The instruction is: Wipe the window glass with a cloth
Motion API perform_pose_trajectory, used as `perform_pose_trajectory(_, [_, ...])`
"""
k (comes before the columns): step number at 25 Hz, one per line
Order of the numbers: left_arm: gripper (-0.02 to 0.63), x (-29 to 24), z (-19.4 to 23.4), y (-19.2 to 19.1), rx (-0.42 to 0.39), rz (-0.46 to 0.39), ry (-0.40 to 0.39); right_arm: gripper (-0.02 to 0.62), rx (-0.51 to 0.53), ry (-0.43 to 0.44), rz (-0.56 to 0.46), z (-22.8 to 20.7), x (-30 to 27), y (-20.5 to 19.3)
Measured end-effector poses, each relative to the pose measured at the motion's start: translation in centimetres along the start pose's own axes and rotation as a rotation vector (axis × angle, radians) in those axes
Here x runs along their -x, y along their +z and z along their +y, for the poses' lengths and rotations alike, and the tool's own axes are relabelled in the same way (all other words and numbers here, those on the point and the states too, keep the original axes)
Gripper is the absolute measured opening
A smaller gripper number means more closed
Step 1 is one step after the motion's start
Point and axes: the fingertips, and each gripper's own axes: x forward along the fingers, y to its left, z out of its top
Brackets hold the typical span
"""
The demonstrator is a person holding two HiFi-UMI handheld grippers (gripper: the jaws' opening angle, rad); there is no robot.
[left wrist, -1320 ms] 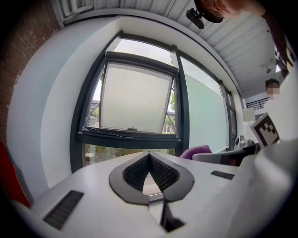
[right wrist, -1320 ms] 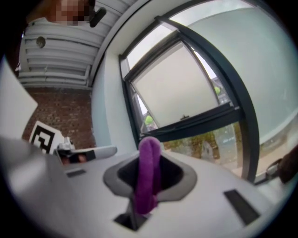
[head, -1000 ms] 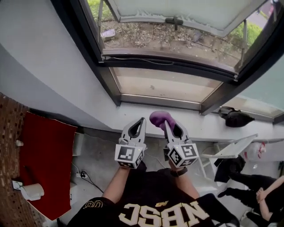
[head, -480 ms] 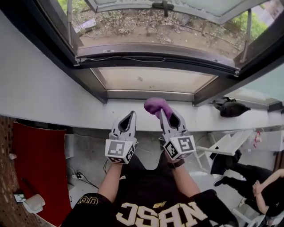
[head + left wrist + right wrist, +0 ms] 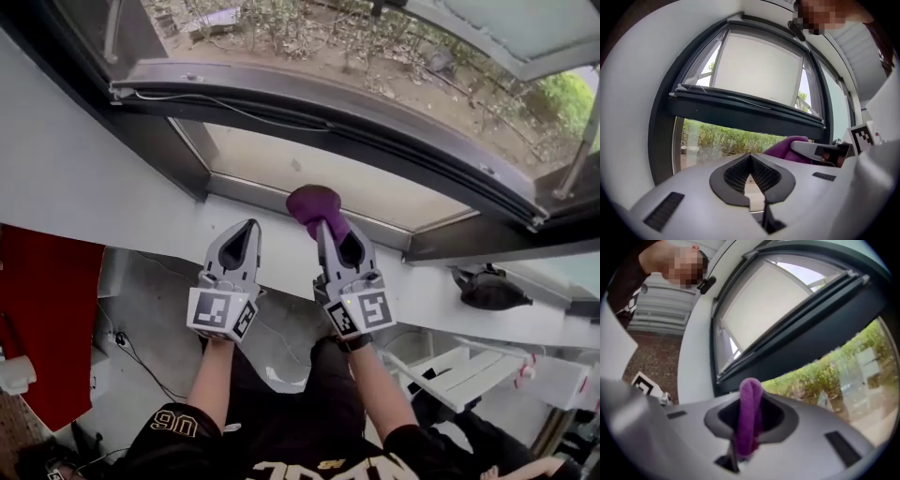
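Currently your R gripper [image 5: 328, 228] is clamped on the purple cloth [image 5: 312, 203], mid-frame near the lower glass [image 5: 262, 155]; L gripper [image 5: 247, 228] is closed, empty. Wiped vs. unwiped glass: can't tell.

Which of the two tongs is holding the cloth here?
The right tongs, shut on the purple cloth that sticks out past their tips. The left tongs are shut with nothing between them.

Black shirt, sleeve [image 5: 178, 424]: two gold characters, seemingly "90"; shirt chest [image 5: 314, 466]: larger gold lettering, cut off by the lower edge, unreadable; left gripper [image 5: 247, 228] and right gripper [image 5: 325, 225]: square black-and-white cube markers [image 5: 217, 310], coded patterns without letters.
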Motion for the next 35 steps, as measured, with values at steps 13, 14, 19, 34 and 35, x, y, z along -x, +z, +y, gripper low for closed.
perform_pose_trajectory(13, [0.015,2.8,20.8,-5.6,-0.088,0.065,0.093,0.081,0.032,0.327,-0.180,14.0,-25.4,-11.0])
perform_pose_trajectory(14, [0.015,3.4,21.9,-5.3,-0.086,0.067,0.107,0.081,0.031,0.329,-0.187,14.9,-27.4,-11.5])
perform_pose_trajectory(19, [0.015,5.3,24.8,-5.4,-0.020,0.092,0.122,0.077,-0.002,0.270,-0.232,16.3,-33.7,-12.2])
perform_pose_trajectory(34, [0.015,-3.5,5.7,-9.2,-0.051,0.119,-0.184,0.074,-0.068,-0.121,-0.311,-7.9,-13.4,-3.4])
perform_pose_trajectory(35, [0.015,-4.3,3.0,-10.0,-0.050,0.121,-0.220,0.074,-0.064,-0.149,-0.320,-10.6,-11.0,-2.3])
